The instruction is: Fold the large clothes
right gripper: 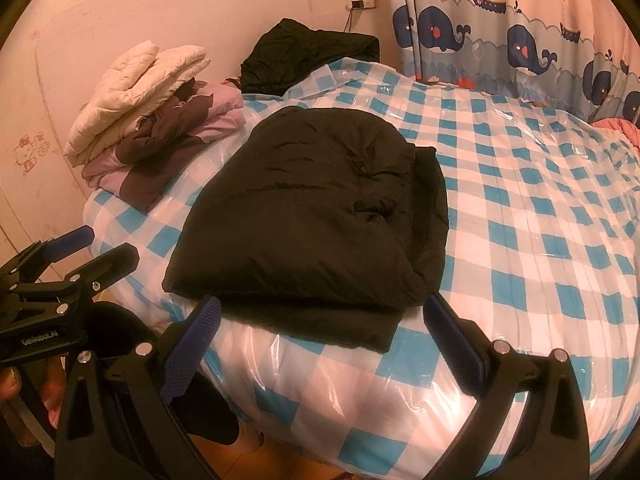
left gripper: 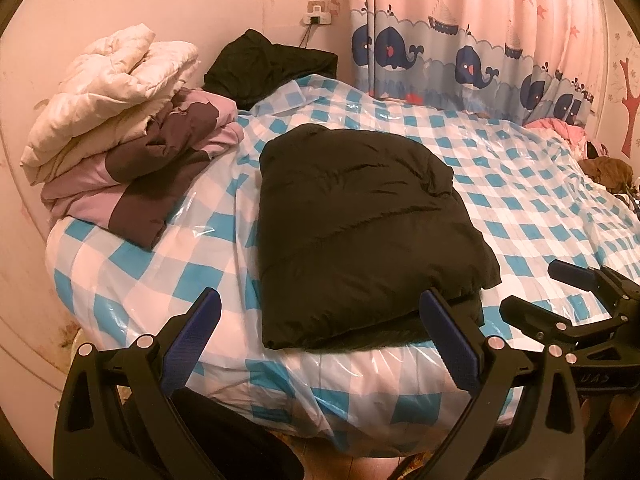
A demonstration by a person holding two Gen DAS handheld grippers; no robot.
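1. At the bed's far-left corner sits a stack of 2 folded garments: a cream quilted jacket (left gripper: 108,92) (right gripper: 140,88) on top of a pink and purple jacket (left gripper: 160,164) (right gripper: 168,148).
2. Just behind that stack, against the far edge by the wall, a dark crumpled garment (left gripper: 268,68) (right gripper: 308,56) lies in a heap.
3. The bed (left gripper: 540,200) (right gripper: 540,220) is covered by a glossy blue-and-white checked sheet.
4. The black puffer jacket (left gripper: 360,232) (right gripper: 304,216) lies folded into a compact block near the middle of the bed's near edge — its lower layer sticks out a little under the top fold, reaching close to that edge.
5. The left gripper (left gripper: 320,340) (right gripper: 76,256) hangs released over the near edge, fingers spread wide with nothing between them; its left fingertip is over bare sheet and its right fingertip overlaps the jacket's near-right corner in the left wrist view, though contact cannot be told.
6. The right gripper (right gripper: 320,340) (left gripper: 568,288) is likewise released, fingers wide apart and holding nothing — they frame the jacket's near edge in the right wrist view.
7. Along the far-right edge hangs a curtain (left gripper: 460,40) (right gripper: 520,32) printed with whales and boats, and pink fabric (left gripper: 556,128) (right gripper: 616,126) lies at the bed's far-right corner.
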